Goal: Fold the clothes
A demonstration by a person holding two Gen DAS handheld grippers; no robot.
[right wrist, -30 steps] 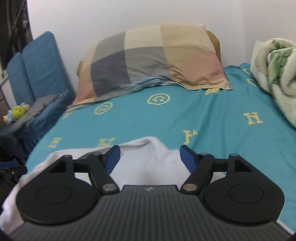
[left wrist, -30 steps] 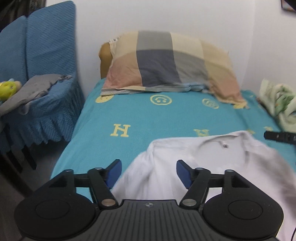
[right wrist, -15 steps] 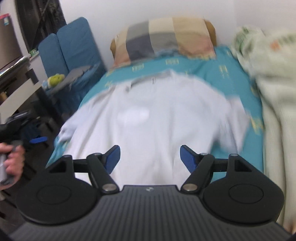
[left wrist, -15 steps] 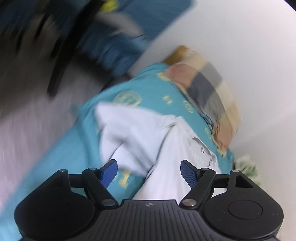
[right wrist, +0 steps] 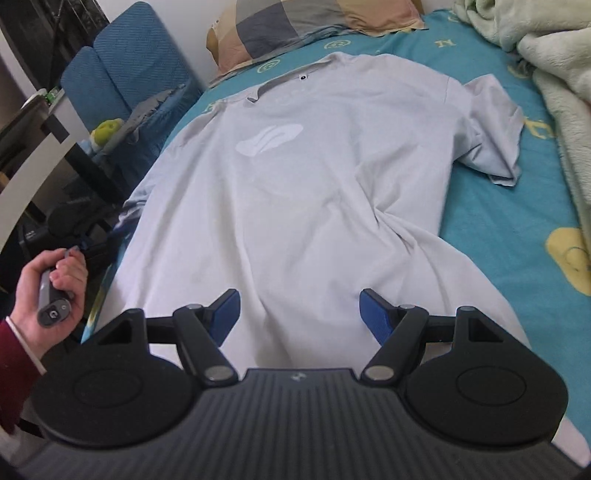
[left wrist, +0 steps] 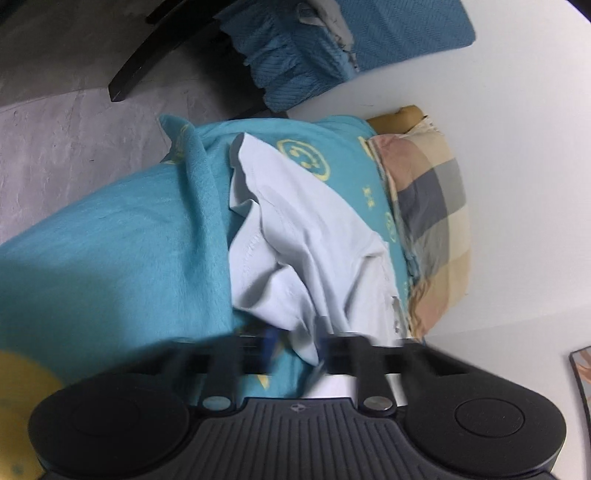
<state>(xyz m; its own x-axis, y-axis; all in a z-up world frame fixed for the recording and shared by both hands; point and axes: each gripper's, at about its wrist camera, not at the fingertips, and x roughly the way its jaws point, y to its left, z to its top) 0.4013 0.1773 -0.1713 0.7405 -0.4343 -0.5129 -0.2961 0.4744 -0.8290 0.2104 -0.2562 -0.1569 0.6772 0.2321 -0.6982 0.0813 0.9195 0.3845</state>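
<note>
Shirt [right wrist: 295, 177]: pale grey tee, spread flat on the bed [right wrist: 498, 229]; long axis runs near to far, collar at the far end toward the pillow [right wrist: 295, 26], hem near, under the right tool.
Sleeves: right one [right wrist: 491, 136] crumpled, fanned out to the right; left one [left wrist: 280, 206] bunched at the bed's left edge, seen in the left wrist view.
Markings: a paler patch on the chest, shape not readable; a small round tag at the collar, too small to read.
Bed cover: teal with yellow smiley faces and letters; an "N" reads near the far right corner.
Right tool [right wrist: 299, 314]: fingers wide apart, over the hem, nothing between them.
Left tool [left wrist: 295, 343]: blurred; fingers close on either side of a fold of the left sleeve; whether they grip it cannot be told.
Left hand [right wrist: 48, 291]: at the bed's left edge, wrapped round the tool's handle, dark red sleeve.
Blanket [right wrist: 546, 55]: pale green, heaped far right.
Chair [right wrist: 122, 70]: blue, left of the bed.
</note>
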